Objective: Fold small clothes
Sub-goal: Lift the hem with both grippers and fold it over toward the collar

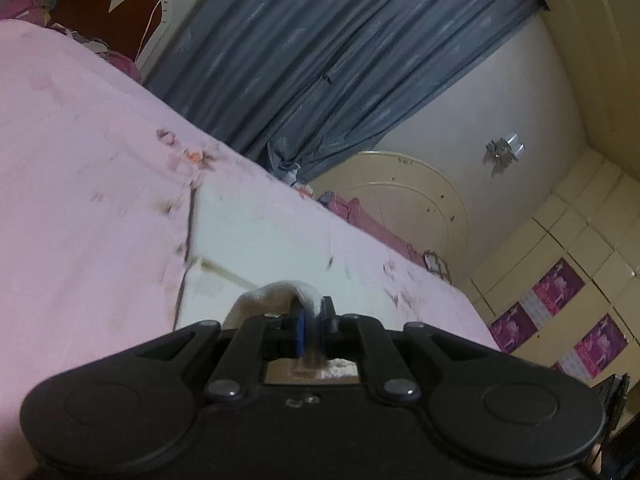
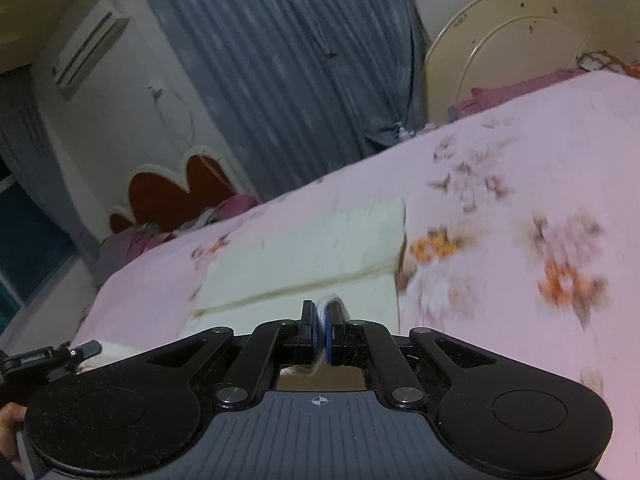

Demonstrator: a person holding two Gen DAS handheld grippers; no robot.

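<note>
1. The cream-white cloth (image 1: pixel 256 236) lies spread on the pink floral bedsheet (image 1: pixel 80 168). Its near edge is lifted off the bed and runs into both of my grippers. In the right wrist view the same cloth (image 2: pixel 312 240) shows a fold ridge running across it, with a darker seam along its right edge.
2. My left gripper (image 1: pixel 314 320) is clamped on a bunched loop of that near edge. The fabric arches up over the fingertips and passes down between the blue pads.
3. My right gripper (image 2: pixel 322 326) is likewise closed tight on a thin layer of the cloth. Only a sliver of white fabric shows between the blue pads.
4. Both views are motion-blurred, so the sheet's flower print is smeared.
5. My left gripper is also visible at the left edge of the right wrist view, with part of my hand (image 2: pixel 10 420) behind it.
6. Beyond the far side of the bed hangs a grey-blue curtain (image 1: pixel 320 60).
7. A cream rounded footboard (image 2: pixel 508 48) stands at one end of the bed and a red scalloped headboard (image 2: pixel 176 192) at the other.
8. An air conditioner (image 2: pixel 86 46) is mounted high on the wall.
9. Pink posters (image 1: pixel 556 286) are on the cream cabinet doors in the left wrist view.
</note>
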